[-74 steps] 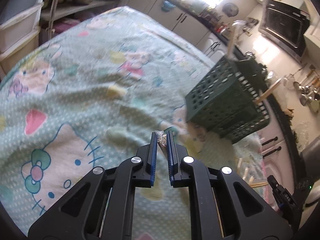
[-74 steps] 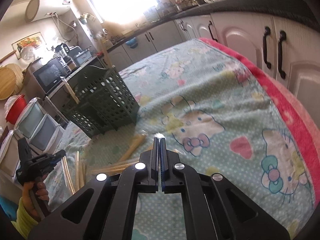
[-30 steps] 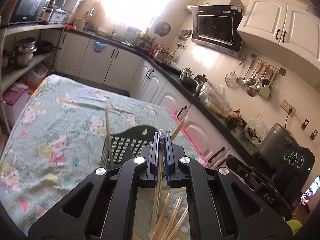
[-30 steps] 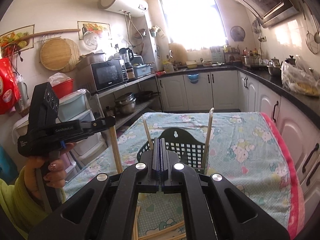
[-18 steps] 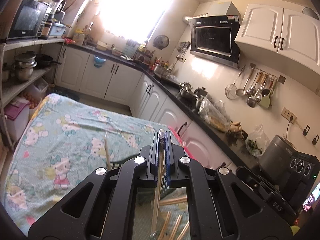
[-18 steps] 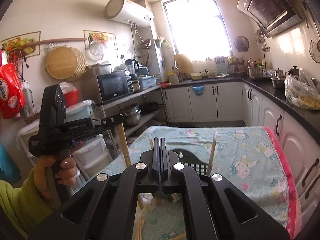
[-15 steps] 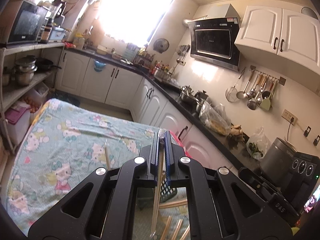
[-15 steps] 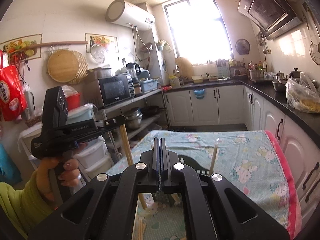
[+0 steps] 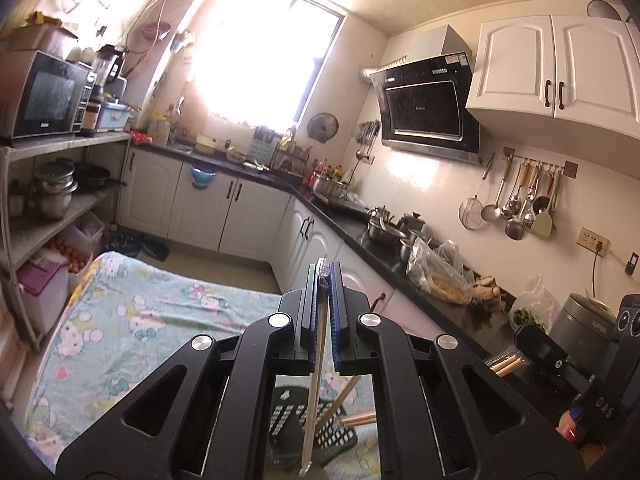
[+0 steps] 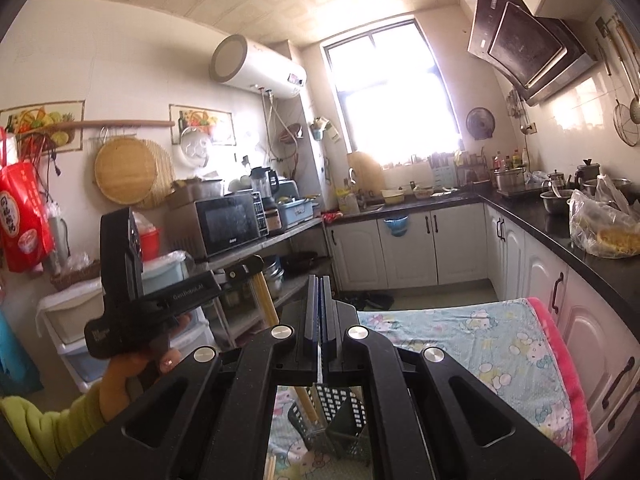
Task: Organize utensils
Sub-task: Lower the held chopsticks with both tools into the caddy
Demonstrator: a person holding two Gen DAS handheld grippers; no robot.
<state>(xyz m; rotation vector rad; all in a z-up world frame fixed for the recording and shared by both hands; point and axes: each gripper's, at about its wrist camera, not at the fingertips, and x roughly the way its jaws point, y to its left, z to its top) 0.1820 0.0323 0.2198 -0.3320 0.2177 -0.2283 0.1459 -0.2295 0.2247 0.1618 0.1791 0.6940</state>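
Both grippers are raised well above the table (image 9: 132, 320), each judged to be carrying a stick toward the green basket (image 10: 340, 420) below. The left gripper (image 9: 325, 280) is clamped on the top of a thin chopstick (image 9: 314, 392) that hangs down over the basket. The right gripper (image 10: 320, 292) is pressed shut, seemingly on another stick (image 9: 504, 364), though its own view hides this. Next, lower each stick's tip into the basket, then release.

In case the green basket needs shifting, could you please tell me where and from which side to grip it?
Take the green basket by the top edge of a perforated wall, coming down from above: it stands upright, open-topped, and the wall is thin enough to pinch. Choose a stretch clear of the chopsticks inside.
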